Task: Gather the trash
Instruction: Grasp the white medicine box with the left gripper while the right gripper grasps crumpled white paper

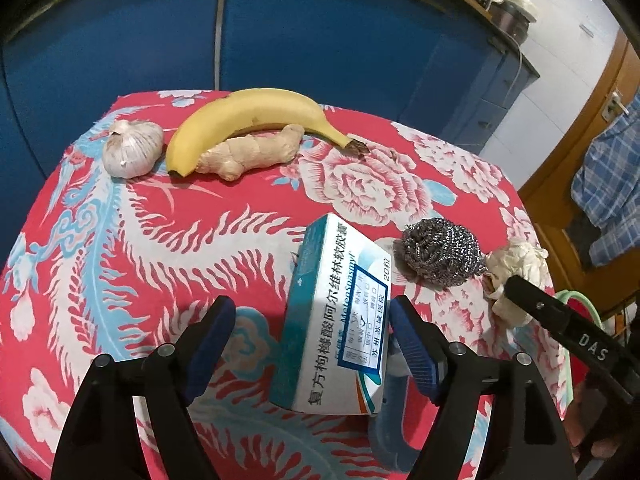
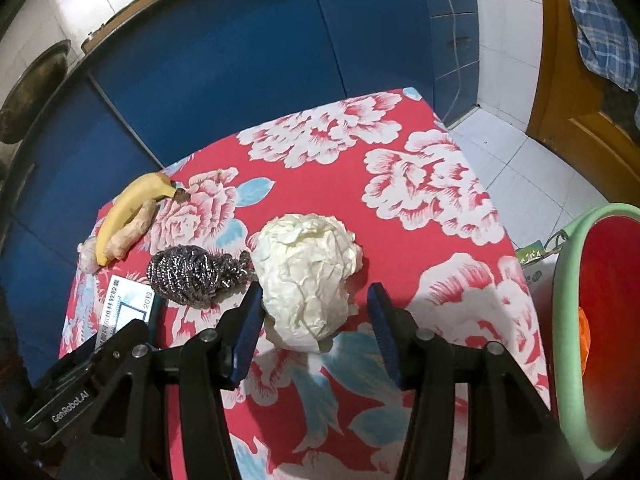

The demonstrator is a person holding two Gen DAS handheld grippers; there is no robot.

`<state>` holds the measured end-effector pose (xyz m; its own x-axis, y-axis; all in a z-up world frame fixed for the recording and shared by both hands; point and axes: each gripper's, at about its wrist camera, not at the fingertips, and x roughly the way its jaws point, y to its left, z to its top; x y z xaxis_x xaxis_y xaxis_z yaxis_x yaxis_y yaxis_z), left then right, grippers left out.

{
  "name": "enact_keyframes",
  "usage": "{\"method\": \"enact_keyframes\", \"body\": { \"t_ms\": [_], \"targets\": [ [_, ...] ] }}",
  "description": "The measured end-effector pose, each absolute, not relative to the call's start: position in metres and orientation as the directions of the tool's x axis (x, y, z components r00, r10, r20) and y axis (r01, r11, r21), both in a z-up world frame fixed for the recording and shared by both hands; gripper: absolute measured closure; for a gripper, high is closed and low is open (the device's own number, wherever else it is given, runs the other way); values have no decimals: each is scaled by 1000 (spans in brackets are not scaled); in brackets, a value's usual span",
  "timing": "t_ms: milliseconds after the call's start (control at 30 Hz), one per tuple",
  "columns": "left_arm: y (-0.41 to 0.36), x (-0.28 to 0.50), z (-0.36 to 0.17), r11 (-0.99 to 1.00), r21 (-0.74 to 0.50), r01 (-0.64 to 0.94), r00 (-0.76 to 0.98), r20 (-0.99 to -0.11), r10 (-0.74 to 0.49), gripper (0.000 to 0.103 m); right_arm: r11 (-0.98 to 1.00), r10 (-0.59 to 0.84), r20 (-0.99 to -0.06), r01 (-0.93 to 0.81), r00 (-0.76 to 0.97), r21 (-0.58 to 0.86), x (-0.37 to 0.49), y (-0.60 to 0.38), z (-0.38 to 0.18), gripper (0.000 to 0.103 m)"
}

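Both tongs are down over the worktop [image 1: 132, 220], its red flowered cloth filling the middle of each view. The left tongs [image 1: 312, 346] stand spread around the medicine box [image 1: 340, 320] at lower centre of the left view. The right-hand pad looks to be touching the box's edge, the left-hand pad stands clear, so there is no pinch yet and the box lies tilted on the cloth.

Over in the right view, the right tongs [image 2: 314, 330] are spread either side of the crumpled paper ball [image 2: 308, 276] at centre frame. One pad is just beside it, the other apart, so nothing is gripped there either.

The bin [image 2: 568, 320], green-rimmed and red inside, waits at the right edge of that view with something orange low in it; what it is I cannot tell.

So, by my reckoning, the job is early to midway: box and paper are both lined up for lifting, neither is collected. The steel scourer [image 2: 188, 274] sits between them, and whether it counts as trash is anyone's guess. The banana [image 1: 248, 116], ginger [image 1: 252, 152] and garlic [image 1: 132, 148] at upper left of the left view look like keepers.
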<state>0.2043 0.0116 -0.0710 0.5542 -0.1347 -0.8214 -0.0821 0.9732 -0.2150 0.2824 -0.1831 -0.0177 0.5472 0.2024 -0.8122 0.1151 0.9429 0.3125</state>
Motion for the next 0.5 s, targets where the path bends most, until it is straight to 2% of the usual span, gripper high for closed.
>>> {"method": "enact_keyframes", "body": {
  "t_ms": [67, 133, 500],
  "targets": [
    [12, 204, -71, 973, -215, -81, 554, -821, -135, 23, 943, 203, -809, 111, 552, 313, 282, -182, -18, 58],
    [12, 204, -71, 973, -216, -79, 555, -820, -137, 23, 943, 209, -808, 105, 551, 316, 282, -181, -18, 61],
    [11, 203, -71, 973, -217, -73, 556, -819, -141, 25, 934, 225, -778, 97, 586, 344, 265, -188, -2, 65]
  ]
}}
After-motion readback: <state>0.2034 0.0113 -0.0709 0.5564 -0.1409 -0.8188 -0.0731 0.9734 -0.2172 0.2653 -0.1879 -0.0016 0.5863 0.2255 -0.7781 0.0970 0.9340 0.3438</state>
